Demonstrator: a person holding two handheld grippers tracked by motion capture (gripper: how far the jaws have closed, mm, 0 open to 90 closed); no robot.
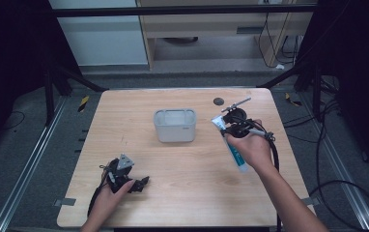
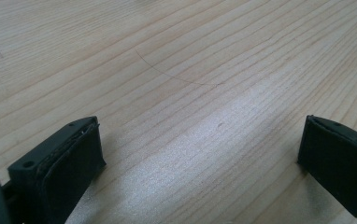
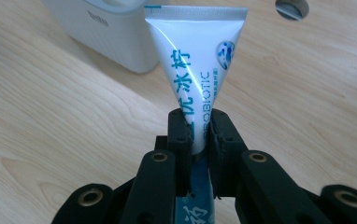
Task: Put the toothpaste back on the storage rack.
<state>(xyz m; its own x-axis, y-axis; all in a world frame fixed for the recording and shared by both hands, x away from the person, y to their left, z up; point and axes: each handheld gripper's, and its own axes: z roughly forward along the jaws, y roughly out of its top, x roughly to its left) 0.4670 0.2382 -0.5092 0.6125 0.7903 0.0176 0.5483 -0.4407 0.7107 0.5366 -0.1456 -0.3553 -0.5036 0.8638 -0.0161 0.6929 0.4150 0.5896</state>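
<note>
A white and blue toothpaste tube (image 3: 193, 70) stands up between the jaws of my right gripper (image 3: 199, 130), which is shut on it. From above, the tube (image 1: 233, 147) slants across the right side of the wooden table (image 1: 187, 193) with the right gripper (image 1: 235, 126) clamped on it, held clear of the wood. A white rectangular bin (image 1: 175, 125) stands at the table's middle, left of the tube. My left gripper (image 1: 141, 183) rests near the front left, open, with bare wood between its fingers (image 2: 69, 158).
A round cable hole (image 1: 218, 101) sits in the table behind the right gripper. The bin's corner (image 3: 111, 32) lies just beyond the tube's crimped end. Black cables trail off the right edge, and metal frame rails run along both sides.
</note>
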